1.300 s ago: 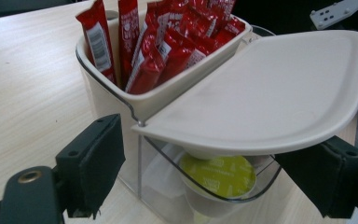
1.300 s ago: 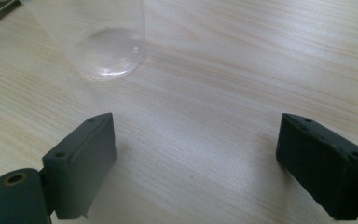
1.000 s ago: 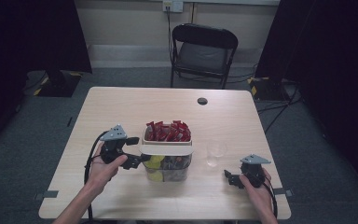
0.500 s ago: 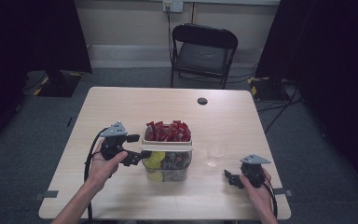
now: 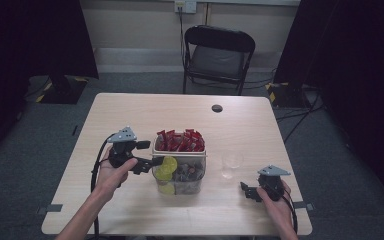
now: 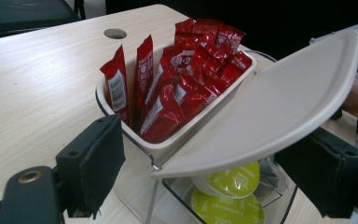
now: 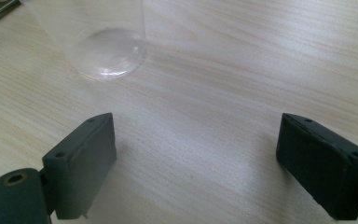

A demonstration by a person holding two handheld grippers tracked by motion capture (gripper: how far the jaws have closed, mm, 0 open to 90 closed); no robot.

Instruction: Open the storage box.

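Cream lid (image 6: 279, 107) now sits between the spread left claw (image 5: 147, 154); right claw (image 5: 246, 190) stays open, empty.

Left tool (image 5: 147, 152) raised, jaws wide apart; right tool (image 5: 246, 191) low, jaws spread.

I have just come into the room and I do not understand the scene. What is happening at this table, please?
A person sits at a wooden table with a gripper in each hand. The left gripper is at the side of a clear container that holds red sachets in a top tray and green capsules below; its cream lid is tilted up, between the open jaws. The right gripper rests open on the table, near an empty clear cup.
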